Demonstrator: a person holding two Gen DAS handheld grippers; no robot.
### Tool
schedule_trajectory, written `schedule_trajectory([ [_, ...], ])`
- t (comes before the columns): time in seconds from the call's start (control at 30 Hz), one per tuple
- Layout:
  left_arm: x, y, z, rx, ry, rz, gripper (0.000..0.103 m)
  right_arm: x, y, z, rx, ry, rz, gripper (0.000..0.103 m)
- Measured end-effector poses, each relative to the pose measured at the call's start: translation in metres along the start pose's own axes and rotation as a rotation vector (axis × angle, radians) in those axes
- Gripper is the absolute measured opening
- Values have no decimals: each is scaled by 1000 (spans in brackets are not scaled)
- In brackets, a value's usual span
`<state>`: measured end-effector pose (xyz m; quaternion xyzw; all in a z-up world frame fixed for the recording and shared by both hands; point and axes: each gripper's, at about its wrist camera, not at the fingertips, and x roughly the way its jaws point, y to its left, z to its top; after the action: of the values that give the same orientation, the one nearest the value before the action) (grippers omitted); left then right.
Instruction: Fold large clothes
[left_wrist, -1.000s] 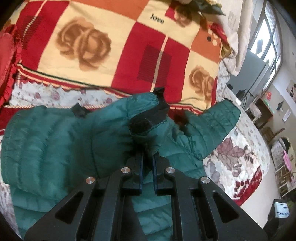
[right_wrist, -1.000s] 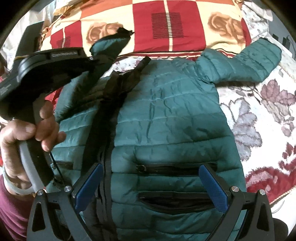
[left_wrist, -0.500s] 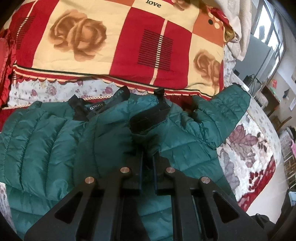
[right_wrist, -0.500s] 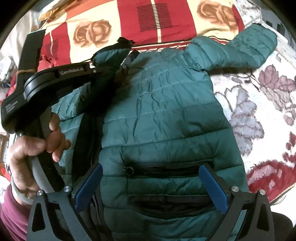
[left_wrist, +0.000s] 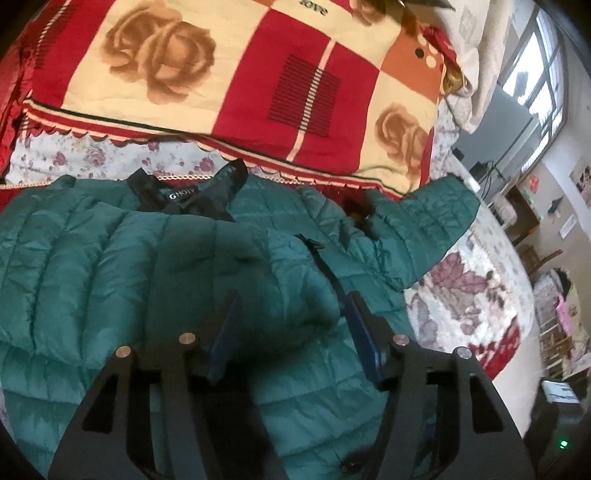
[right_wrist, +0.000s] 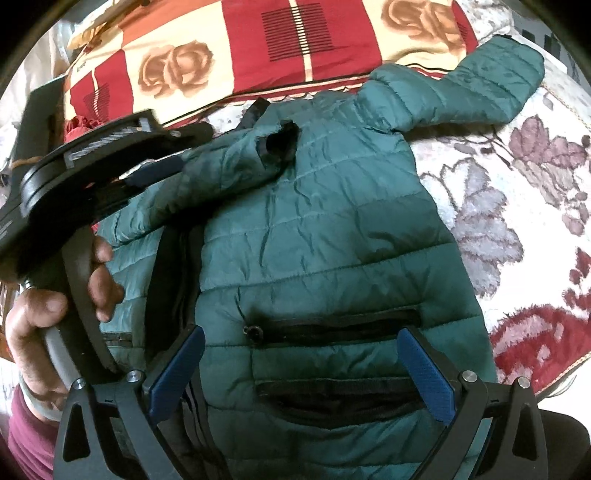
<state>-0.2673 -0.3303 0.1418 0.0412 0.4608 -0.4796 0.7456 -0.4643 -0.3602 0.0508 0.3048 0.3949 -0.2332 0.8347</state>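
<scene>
A dark green puffer jacket (left_wrist: 110, 266) lies front-up on the bed, also in the right wrist view (right_wrist: 332, 240). Its left sleeve (right_wrist: 229, 166) is folded across the chest, black cuff (right_wrist: 280, 142) near the collar. The other sleeve (right_wrist: 480, 85) sticks out to the upper right. My left gripper (left_wrist: 291, 306) is open, its fingers either side of the folded sleeve. My right gripper (right_wrist: 301, 339) is open and empty above the jacket's pocket zipper (right_wrist: 332, 326). The left gripper (right_wrist: 162, 173) shows in the right wrist view too.
A red and cream rose-patterned quilt (left_wrist: 258, 74) lies behind the jacket. The floral bedspread (right_wrist: 517, 221) extends to the right, up to the bed edge. Furniture and a window (left_wrist: 535, 74) stand beyond the bed on the right.
My left gripper carried the sleeve cuff across the jacket's chest, lowered it and opened, letting the sleeve go. The right gripper stayed open over the pocket.
</scene>
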Motion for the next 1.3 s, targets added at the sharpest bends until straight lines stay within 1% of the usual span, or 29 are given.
schedule_trajectory([
  [0.1,-16,11,1,-39,5,-19,58,-4,-2,2,16,-15,13,103],
  [0.2,-40,25,-1,-49,-24,-9,58,-8,-1,6,28,-31,39,103],
  [0.23,-48,30,-3,-46,-32,8,58,-8,1,8,27,-32,47,103],
  [0.37,-83,61,-14,-39,-68,128,58,-3,12,15,4,-30,43,103],
  [0.47,-101,88,-23,-63,-70,193,58,3,22,30,4,-43,93,103],
  [0.5,-108,99,-27,-84,-67,221,58,4,23,33,12,-49,112,103],
  [0.57,-119,118,-34,-131,-76,246,58,13,24,48,47,-67,158,103],
  [0.63,-132,140,-42,-190,-93,249,58,24,20,59,107,-73,166,103],
  [0.77,-150,171,-55,-256,-117,283,58,52,16,76,202,-29,218,103],
  [0.87,-157,187,-62,-280,-125,315,58,65,19,82,242,-25,241,103],
  [1.0,-158,200,-65,-301,-123,339,58,72,28,91,242,-43,237,103],
  [1.23,-150,212,-68,-328,-110,345,58,87,56,110,154,-51,234,102],
  [1.3,-147,215,-70,-336,-102,350,58,95,61,114,135,-44,222,86],
])
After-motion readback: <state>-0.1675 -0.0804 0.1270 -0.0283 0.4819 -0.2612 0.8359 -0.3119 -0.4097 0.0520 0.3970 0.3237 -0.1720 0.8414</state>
